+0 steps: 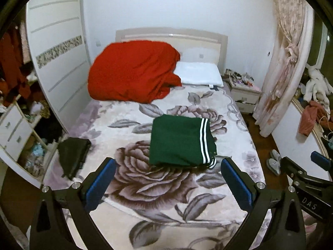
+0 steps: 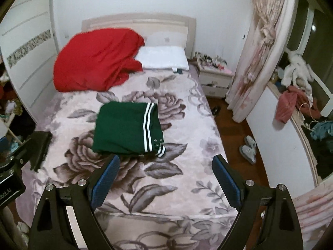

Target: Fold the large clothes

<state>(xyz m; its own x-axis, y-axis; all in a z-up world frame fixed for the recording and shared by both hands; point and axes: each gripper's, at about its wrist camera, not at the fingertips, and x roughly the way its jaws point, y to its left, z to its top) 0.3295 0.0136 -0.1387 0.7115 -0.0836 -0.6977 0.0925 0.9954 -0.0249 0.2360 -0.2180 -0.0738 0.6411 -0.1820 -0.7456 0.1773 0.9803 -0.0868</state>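
Note:
A dark green garment (image 1: 181, 140) with white stripes lies folded into a flat rectangle on the floral bedspread (image 1: 133, 187); the right wrist view shows the green garment (image 2: 127, 130) too. My left gripper (image 1: 167, 164) hovers open just short of its near edge, nothing between the blue pads. My right gripper (image 2: 166, 161) is open as well, held above the bedspread (image 2: 177, 187) near the garment's striped corner. Part of the right gripper (image 1: 308, 173) shows at the right edge of the left wrist view.
A red quilt (image 1: 133, 73) and a white pillow (image 1: 197, 74) lie at the head of the bed. A black folded item (image 1: 72, 156) rests at the bed's left edge. Slippers (image 2: 248, 149) sit on the wooden floor to the right, near a nightstand (image 2: 214, 79).

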